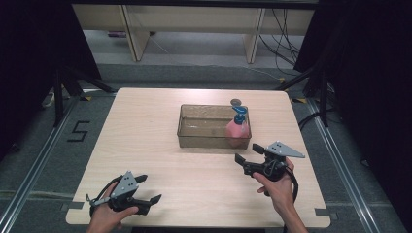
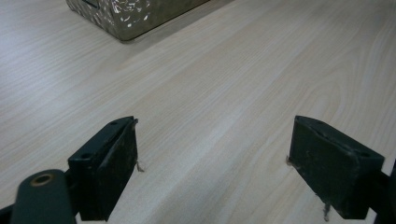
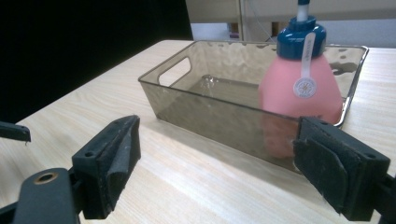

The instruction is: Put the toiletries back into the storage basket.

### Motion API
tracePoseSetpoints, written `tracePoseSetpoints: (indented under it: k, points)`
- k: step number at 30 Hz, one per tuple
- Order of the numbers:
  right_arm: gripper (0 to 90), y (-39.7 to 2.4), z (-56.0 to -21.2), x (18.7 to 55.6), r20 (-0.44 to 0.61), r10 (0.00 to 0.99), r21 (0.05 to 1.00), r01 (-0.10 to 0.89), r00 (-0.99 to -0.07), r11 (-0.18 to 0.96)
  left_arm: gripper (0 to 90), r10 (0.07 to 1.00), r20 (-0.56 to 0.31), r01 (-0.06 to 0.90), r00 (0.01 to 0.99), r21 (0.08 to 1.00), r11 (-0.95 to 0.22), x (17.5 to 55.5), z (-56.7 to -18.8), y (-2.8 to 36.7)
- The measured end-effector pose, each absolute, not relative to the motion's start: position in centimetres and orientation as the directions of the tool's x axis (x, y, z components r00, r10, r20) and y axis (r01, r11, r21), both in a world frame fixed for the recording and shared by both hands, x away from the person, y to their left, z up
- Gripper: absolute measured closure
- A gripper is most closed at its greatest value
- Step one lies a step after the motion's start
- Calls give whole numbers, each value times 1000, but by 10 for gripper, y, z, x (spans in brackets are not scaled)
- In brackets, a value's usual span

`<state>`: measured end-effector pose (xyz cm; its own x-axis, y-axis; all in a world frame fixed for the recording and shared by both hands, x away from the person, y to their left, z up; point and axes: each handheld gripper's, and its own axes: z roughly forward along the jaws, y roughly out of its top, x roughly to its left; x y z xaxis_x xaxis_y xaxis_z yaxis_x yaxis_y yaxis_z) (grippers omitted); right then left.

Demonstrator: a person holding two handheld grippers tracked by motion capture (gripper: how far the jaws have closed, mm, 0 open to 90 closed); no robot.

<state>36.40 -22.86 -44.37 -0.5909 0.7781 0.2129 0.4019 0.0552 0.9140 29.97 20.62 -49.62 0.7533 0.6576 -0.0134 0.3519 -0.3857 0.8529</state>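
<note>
- Pale wooden table (image 1: 160, 145) with a clear brown plastic bin (image 1: 204, 127) near its far middle.
- I see a pink pump bottle (image 1: 237, 130) standing upright in the bin's right end.
- My left gripper (image 1: 145, 190), jaws wide, hovers near the front-left edge.
- My right gripper (image 1: 248, 153), jaws wide and empty, sits just in front of the bin.

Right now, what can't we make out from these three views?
- Pink pump bottle: its nozzle is cut off by the top edge of the right gripper view; its base blurs behind the tinted bin wall.
- Label print on the bottle: too small to read.
- Small round object behind the bin, high view: too small to identify.
- Bin, left gripper view: cropped by the top edge, contents unseen.
</note>
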Motion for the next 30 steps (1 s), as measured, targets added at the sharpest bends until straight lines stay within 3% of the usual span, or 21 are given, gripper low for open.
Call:
tracePoseSetpoints:
  k: [23, 28, 30]
  points:
    - [161, -227, -453, 346, 226, 762, 903, 423, -607, 69, 151, 649, -12, 340, 761, 859, -383, 297, -497, 206]
    - [162, -227, -455, 338, 278, 752, 891, 453, -598, 31, 151, 648, -15, 344, 762, 856, -385, 297, -497, 205]
    - [163, -229, -456, 338, 239, 759, 901, 430, -606, 60, 151, 650, -11, 344, 760, 855, -388, 296, -496, 205]
